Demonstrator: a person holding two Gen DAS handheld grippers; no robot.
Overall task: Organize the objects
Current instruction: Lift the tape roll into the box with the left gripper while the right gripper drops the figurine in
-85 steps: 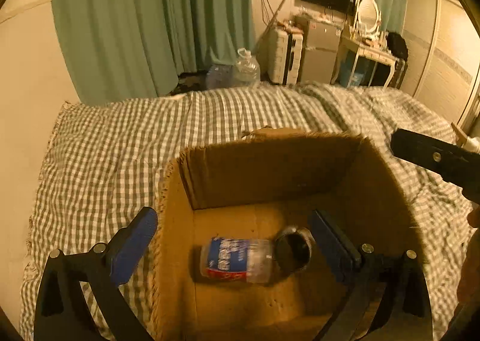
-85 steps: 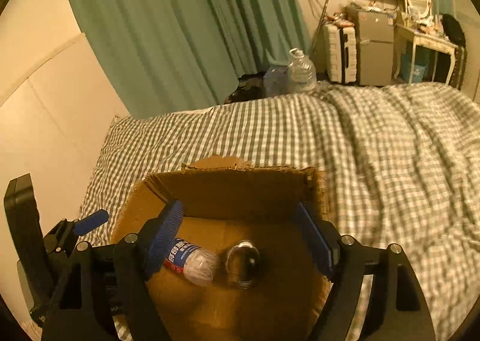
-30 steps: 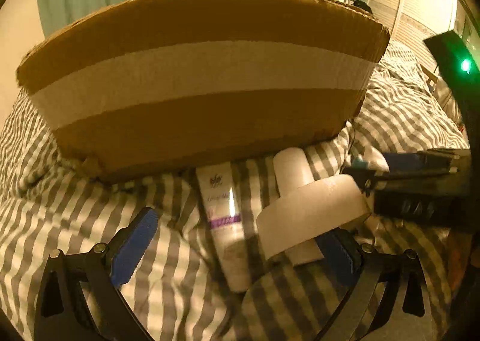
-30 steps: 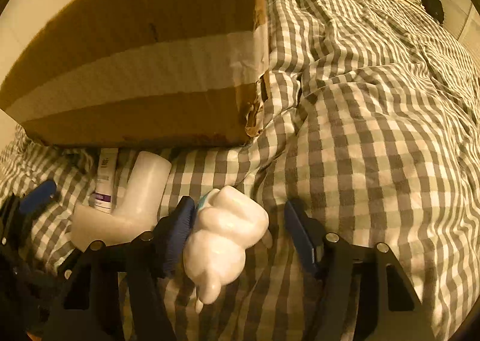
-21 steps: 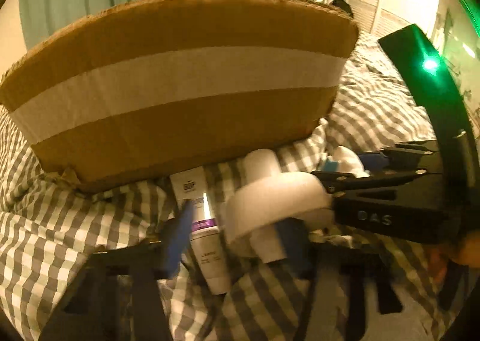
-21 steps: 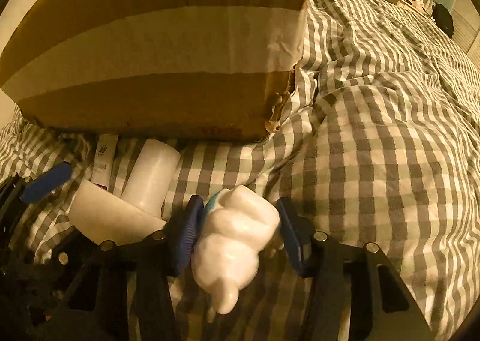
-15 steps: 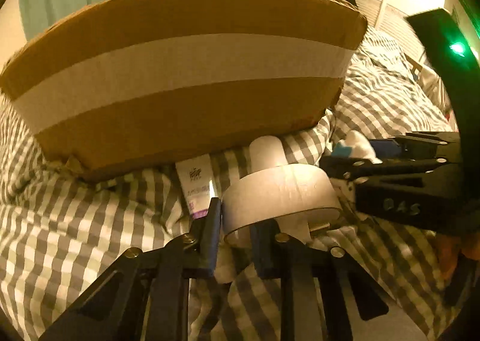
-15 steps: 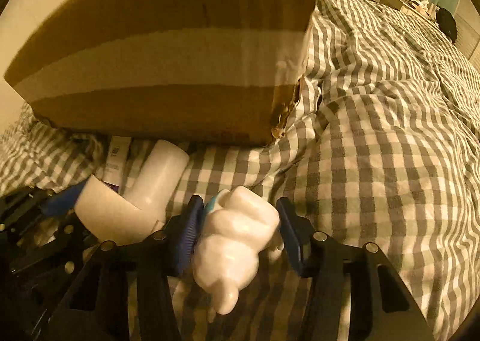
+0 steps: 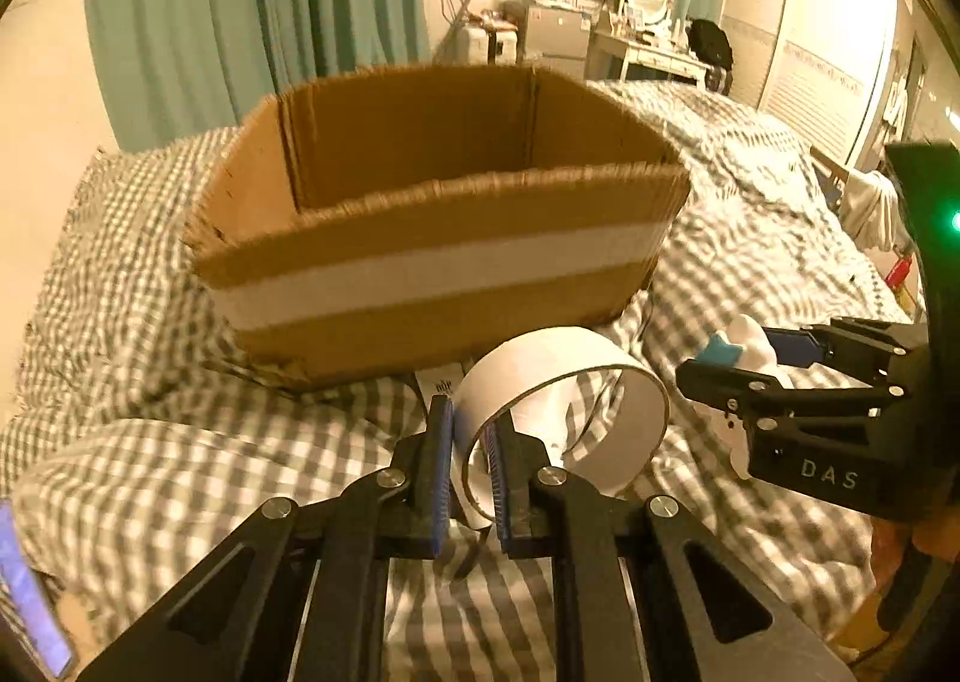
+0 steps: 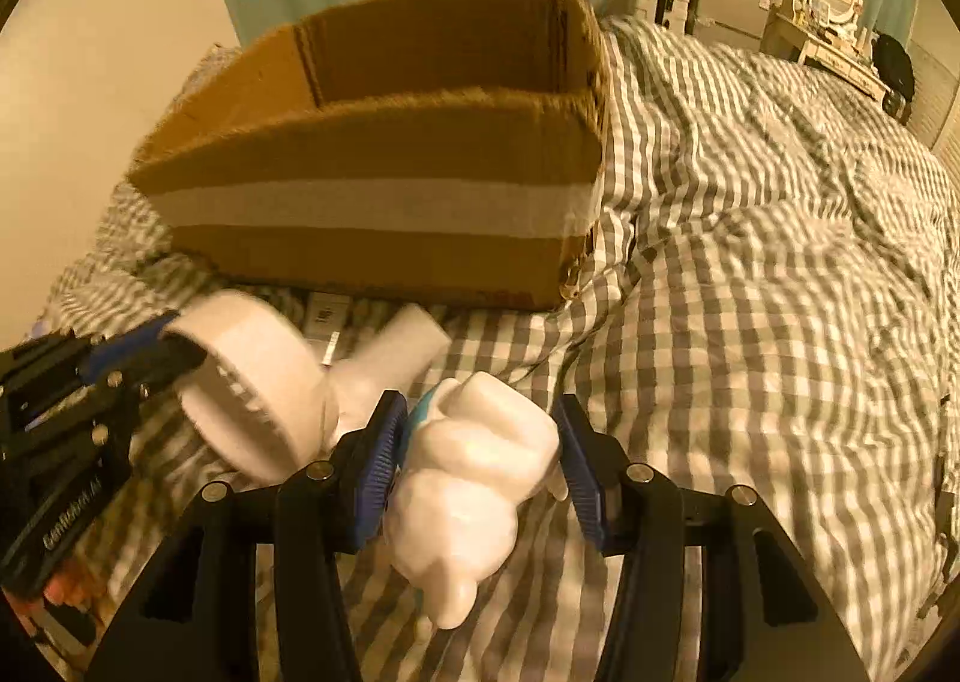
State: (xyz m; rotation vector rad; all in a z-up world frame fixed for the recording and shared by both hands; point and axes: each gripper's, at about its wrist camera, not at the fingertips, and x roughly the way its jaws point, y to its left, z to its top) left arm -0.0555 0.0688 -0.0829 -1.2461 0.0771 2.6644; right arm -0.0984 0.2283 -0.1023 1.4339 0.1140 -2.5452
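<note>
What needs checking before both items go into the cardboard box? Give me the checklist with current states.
1. Left gripper shut on the wall of the white tape ring: ok.
2. Right gripper closed on the white figurine: ok, both pads touch it.
3. Cardboard box open at the top: ok.
4. Free room inside the box: cannot tell, floor hidden by the near wall.
5. White bottle and tube on the checkered blanket below the lift path: ok, lying flat.
</note>
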